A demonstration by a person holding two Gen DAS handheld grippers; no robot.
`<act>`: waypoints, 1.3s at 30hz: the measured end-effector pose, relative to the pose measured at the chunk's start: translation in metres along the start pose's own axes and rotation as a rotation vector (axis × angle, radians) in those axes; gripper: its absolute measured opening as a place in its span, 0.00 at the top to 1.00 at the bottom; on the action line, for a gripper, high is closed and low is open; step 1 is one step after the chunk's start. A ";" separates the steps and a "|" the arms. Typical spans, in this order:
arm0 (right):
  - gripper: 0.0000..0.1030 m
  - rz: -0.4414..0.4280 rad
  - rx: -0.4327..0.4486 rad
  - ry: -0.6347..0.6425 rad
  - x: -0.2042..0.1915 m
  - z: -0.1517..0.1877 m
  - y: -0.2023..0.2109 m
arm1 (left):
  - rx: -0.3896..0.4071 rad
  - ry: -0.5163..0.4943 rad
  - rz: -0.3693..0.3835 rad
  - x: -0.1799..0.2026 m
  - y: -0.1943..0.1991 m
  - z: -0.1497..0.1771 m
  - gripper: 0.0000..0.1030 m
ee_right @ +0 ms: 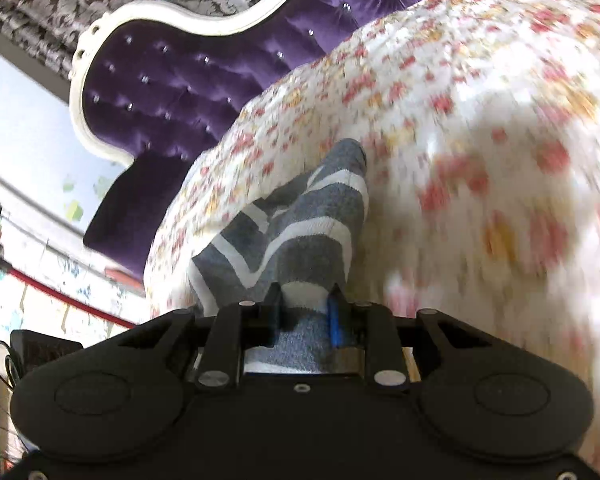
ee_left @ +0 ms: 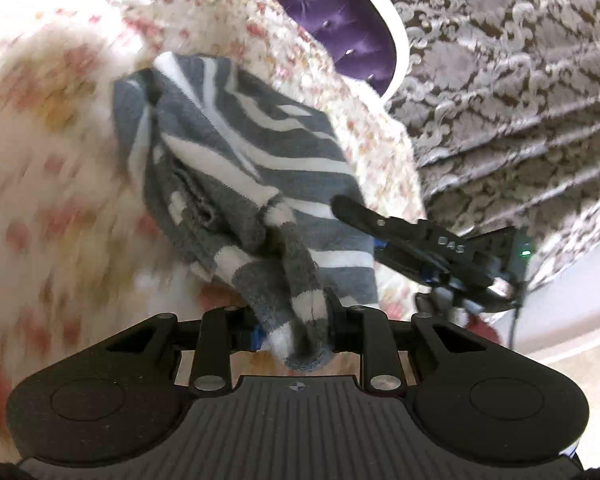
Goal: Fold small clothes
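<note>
Between my left tongs I am pinching one grey-and-white striped garment; my right tongs are pinching it too, above one floral bed. Only the right view is showing the purple headboard whole.

A bed with a floral cover filled most of both views, its print blurred. Behind it stood a purple tufted headboard with a white curved frame. The far wall carried damask wallpaper in grey and brown. At the left, a pale patterned wall showed a red line.
</note>
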State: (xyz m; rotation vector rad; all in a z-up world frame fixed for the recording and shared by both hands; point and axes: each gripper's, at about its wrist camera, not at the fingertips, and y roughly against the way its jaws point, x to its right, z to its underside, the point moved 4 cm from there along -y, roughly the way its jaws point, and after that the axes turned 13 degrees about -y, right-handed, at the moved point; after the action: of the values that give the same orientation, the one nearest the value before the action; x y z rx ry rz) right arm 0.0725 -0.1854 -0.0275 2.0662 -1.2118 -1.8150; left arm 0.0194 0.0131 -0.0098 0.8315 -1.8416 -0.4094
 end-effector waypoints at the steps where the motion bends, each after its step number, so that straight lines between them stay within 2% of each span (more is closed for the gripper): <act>1: 0.63 0.011 0.008 0.003 0.002 0.009 0.003 | -0.001 -0.003 -0.028 0.001 0.002 0.007 0.75; 6: 0.61 0.087 0.099 0.056 0.007 0.031 0.015 | 0.041 -0.068 -0.198 -0.001 0.013 0.036 0.72; 8: 0.56 0.126 0.142 0.082 0.007 0.035 0.018 | 0.061 -0.115 -0.253 0.005 0.017 0.040 0.72; 12: 0.55 0.169 0.202 0.150 0.000 0.049 0.024 | 0.099 -0.205 -0.340 0.020 0.020 0.049 0.68; 19: 0.53 0.193 0.292 0.229 -0.008 0.078 0.048 | 0.173 -0.348 -0.472 0.046 0.040 0.064 0.57; 21: 0.52 0.206 0.289 0.255 -0.011 0.085 0.050 | 0.191 -0.376 -0.497 0.052 0.046 0.065 0.54; 24: 0.44 0.229 0.263 0.298 -0.016 0.096 0.047 | 0.214 -0.412 -0.510 0.061 0.052 0.060 0.51; 28: 0.44 0.262 0.204 0.341 -0.018 0.113 0.034 | 0.242 -0.449 -0.512 0.071 0.048 0.047 0.42; 30: 0.44 0.262 0.171 0.332 -0.016 0.121 0.028 | 0.251 -0.452 -0.520 0.072 0.042 0.038 0.41; 35: 0.44 0.270 0.180 0.358 -0.019 0.129 0.031 | 0.281 -0.442 -0.559 0.062 0.024 0.020 0.40; 36: 0.44 0.268 0.176 0.353 -0.019 0.128 0.032 | 0.287 -0.435 -0.575 0.057 0.020 0.017 0.39; 39: 0.45 0.273 0.184 0.359 -0.020 0.127 0.038 | 0.228 -0.405 -0.665 0.034 0.008 0.012 0.39</act>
State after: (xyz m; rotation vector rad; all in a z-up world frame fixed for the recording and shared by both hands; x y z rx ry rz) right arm -0.0566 -0.1479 -0.0235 2.0740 -1.5049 -1.1943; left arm -0.0023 -0.0063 0.0126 1.6230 -1.9620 -0.8429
